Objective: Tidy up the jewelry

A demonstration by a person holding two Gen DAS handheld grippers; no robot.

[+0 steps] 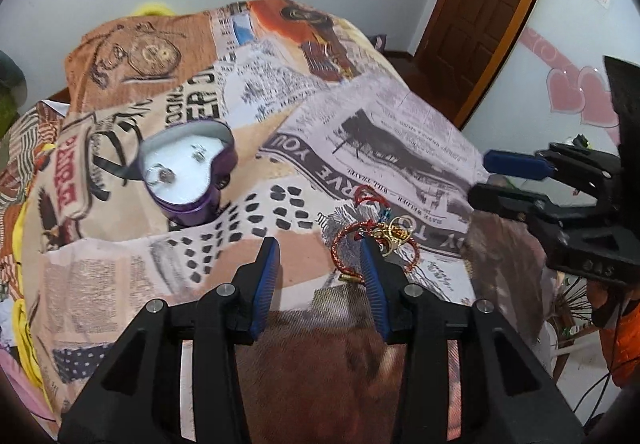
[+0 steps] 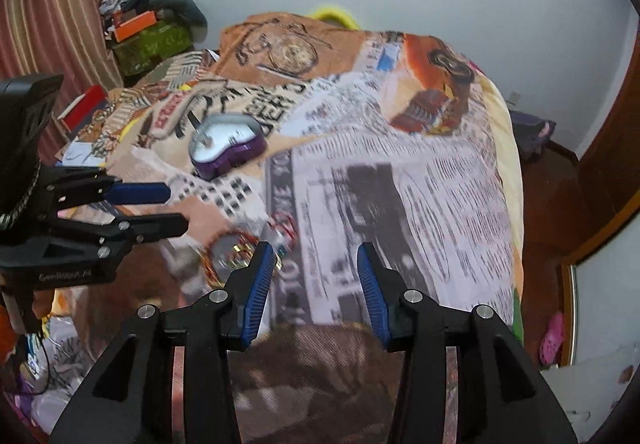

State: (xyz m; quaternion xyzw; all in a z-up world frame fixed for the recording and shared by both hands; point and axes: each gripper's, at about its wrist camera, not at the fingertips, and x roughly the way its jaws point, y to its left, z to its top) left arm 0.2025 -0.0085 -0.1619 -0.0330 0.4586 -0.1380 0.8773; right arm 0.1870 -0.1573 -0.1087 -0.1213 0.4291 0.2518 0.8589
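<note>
Lying beside the left claw [image 1: 318,256], tangled bracelets [image 1: 374,240] face a purple heart box [image 1: 190,172].

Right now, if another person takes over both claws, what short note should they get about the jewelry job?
Left claw: open, empty, over the bedspread; its right finger stands in front of the jewelry pile.
Right claw: open, empty, just right of the pile.
Things: red-and-gold bracelets with gold rings lie tangled on the bedspread. The purple heart-shaped box stands open further back and left, apart from the pile.
Done: a few small silver pieces already sit in the box.
Left: the tangled pile probably goes into the box next.
</note>
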